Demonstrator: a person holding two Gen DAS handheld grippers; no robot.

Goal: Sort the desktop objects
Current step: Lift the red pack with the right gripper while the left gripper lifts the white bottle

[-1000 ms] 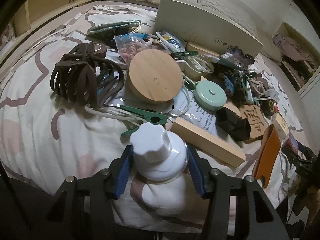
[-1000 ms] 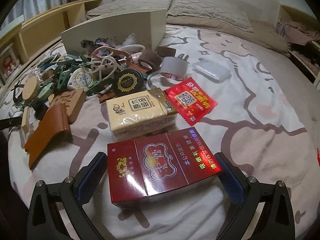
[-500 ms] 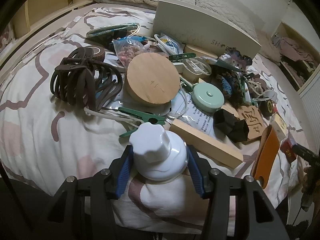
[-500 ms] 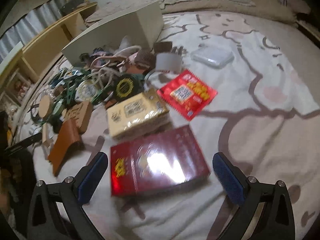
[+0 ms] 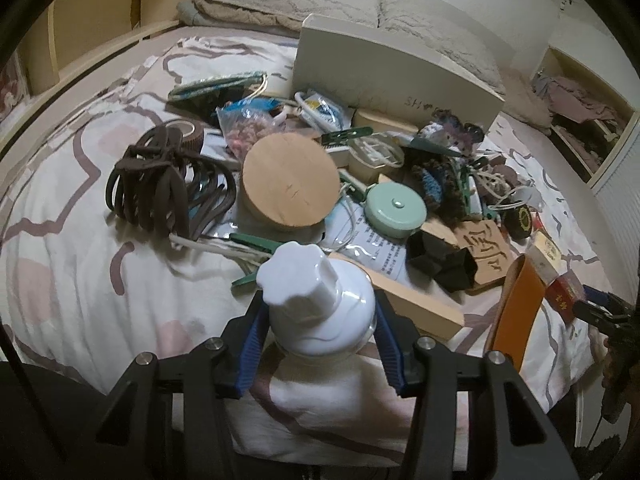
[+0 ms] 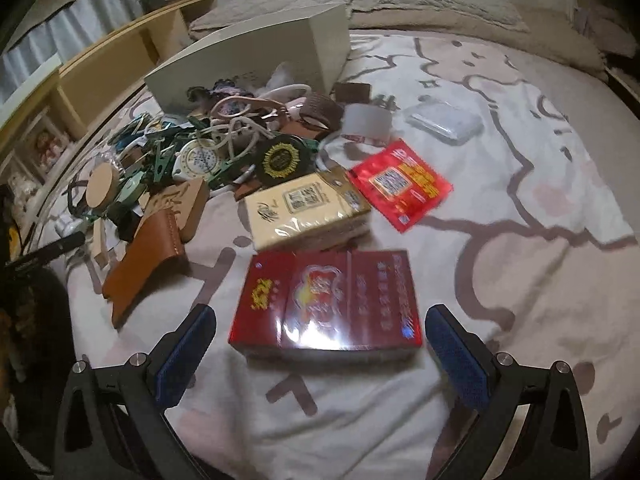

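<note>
A white pump bottle stands upright at the near edge of the bed. My left gripper has its blue pads against both sides of it, and the jaws are closing. Behind it lies a heap of small objects: a round wooden lid, a brown claw clip and a mint tape measure. In the right wrist view my right gripper stands wide open. A dark red carton lies flat on the sheet between and just ahead of its fingers, untouched.
A cream carton, a red sachet and a clear plastic case lie beyond the red carton. A white storage box stands behind the heap. A wooden block and an orange leather case lie right of the bottle.
The right wrist view has swung, so the red carton now sits squarer between the open fingers. The left gripper keeps the white bottle between its pads, almost unmoved.
</note>
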